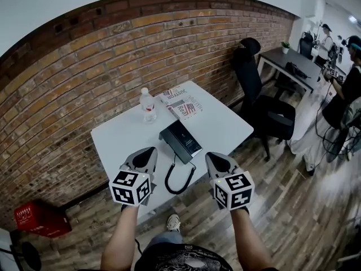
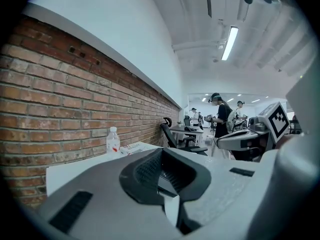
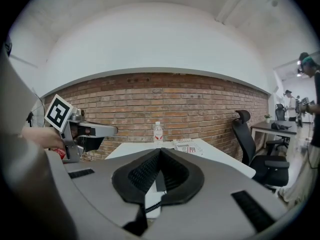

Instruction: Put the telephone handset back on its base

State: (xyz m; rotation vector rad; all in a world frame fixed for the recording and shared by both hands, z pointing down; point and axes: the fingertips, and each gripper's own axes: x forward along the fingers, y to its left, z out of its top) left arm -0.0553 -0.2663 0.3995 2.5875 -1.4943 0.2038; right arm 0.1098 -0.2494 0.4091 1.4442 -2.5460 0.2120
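The telephone [image 1: 180, 141] sits near the middle of the white table [image 1: 225, 126], a dark block lying at an angle to the table's edges. From your head view, the handset can't be told apart from the base, so it isn't clear whether it is seated. The black coiled cord [image 1: 179, 180] runs from the phone's near end and loops on the tabletop towards the front edge, between your two tools.

Your left gripper [image 1: 152, 150] hovers at the near left of the phone, apart from it. Its jaws are closed tip to tip with nothing between them. Your right gripper [image 1: 213, 156] hovers at the near right, just beside the cord's loop. Its own view shows its jaws closed together as well, holding nothing, with the phone and cord visible on the table beyond the pads. Both tools point towards the wall, and your forearms reach in from below.

Behind the phone, a clear water bottle [image 1: 148, 105] stands upright, and a printed magazine [image 1: 181, 103] lies flat just to its right. The table's far side is close to a brick wall [image 1: 113, 55].

A black office chair [image 1: 265, 109] stands to the right of the table on the wooden floor [image 1: 293, 208], and a red box [image 1: 39, 219] sits on the floor to the left. Further right there is a second desk [image 1: 293, 61], with a person [image 1: 347, 83] standing near it.
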